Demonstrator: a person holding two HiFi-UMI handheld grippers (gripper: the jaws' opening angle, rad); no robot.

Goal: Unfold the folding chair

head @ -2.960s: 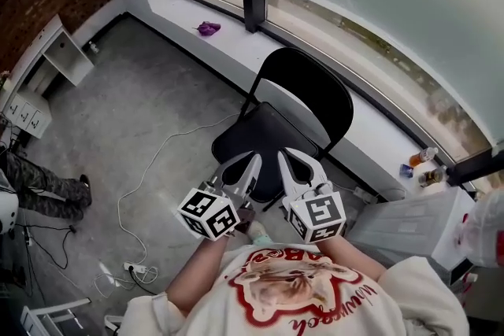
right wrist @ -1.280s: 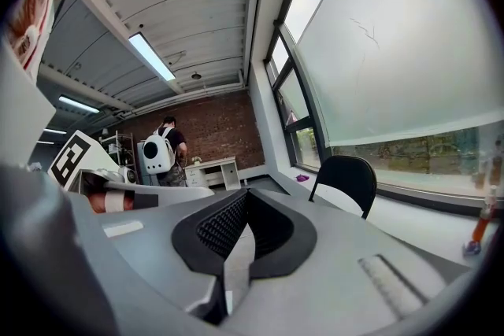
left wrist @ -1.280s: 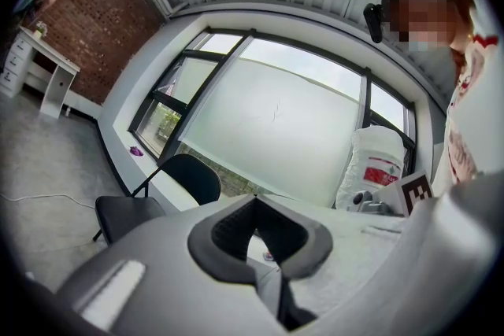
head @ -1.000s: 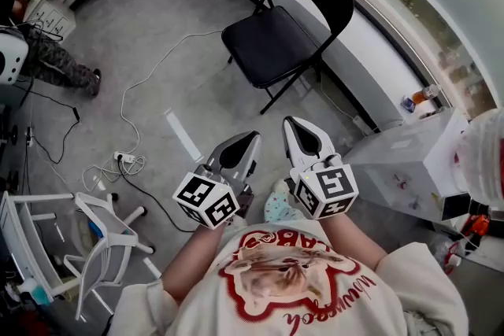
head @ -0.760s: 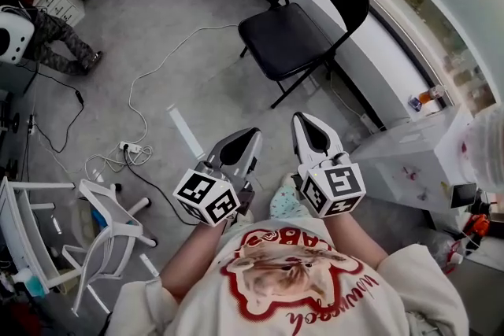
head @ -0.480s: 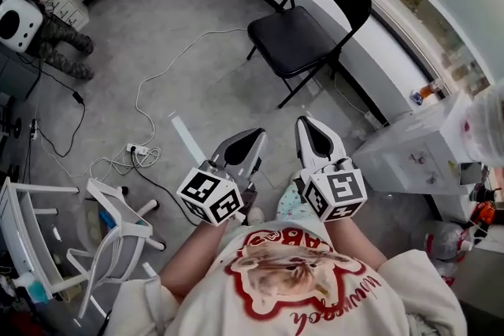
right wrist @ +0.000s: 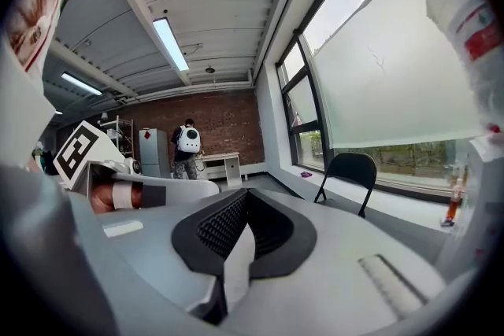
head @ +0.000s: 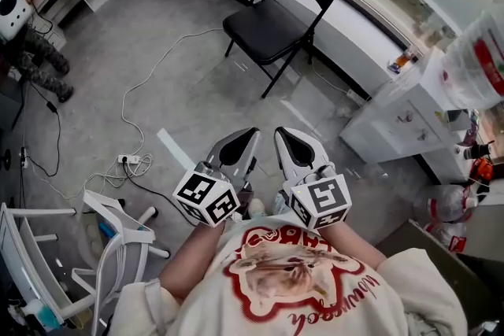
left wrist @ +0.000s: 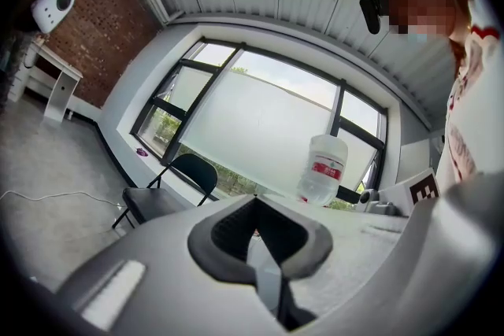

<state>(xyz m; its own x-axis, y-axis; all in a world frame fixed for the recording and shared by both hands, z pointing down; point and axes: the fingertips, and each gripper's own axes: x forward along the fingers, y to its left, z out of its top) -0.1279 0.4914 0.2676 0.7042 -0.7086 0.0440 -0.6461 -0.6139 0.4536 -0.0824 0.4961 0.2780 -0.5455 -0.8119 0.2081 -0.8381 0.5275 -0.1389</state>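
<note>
The black folding chair (head: pixel 266 21) stands unfolded on the grey floor by the window sill, seat flat and backrest up. It also shows small and far off in the left gripper view (left wrist: pixel 168 186) and the right gripper view (right wrist: pixel 352 168). My left gripper (head: pixel 250 136) and right gripper (head: pixel 281 134) are held side by side close to my body, well short of the chair. Both point toward it. Each has its jaws closed together with nothing between them (left wrist: pixel 253 205) (right wrist: pixel 243 197).
A white cable and power strip (head: pixel 129 160) lie on the floor at left. A white swivel chair (head: pixel 118 244) stands at lower left. A white cabinet (head: pixel 391 120) and a large water jug (head: pixel 479 51) are at right. A person (head: pixel 33 51) stands at far left.
I have backed away from the chair: three seconds ago both grippers hung just over its seat, now it stands far ahead. Both grippers stay shut and close together.
</note>
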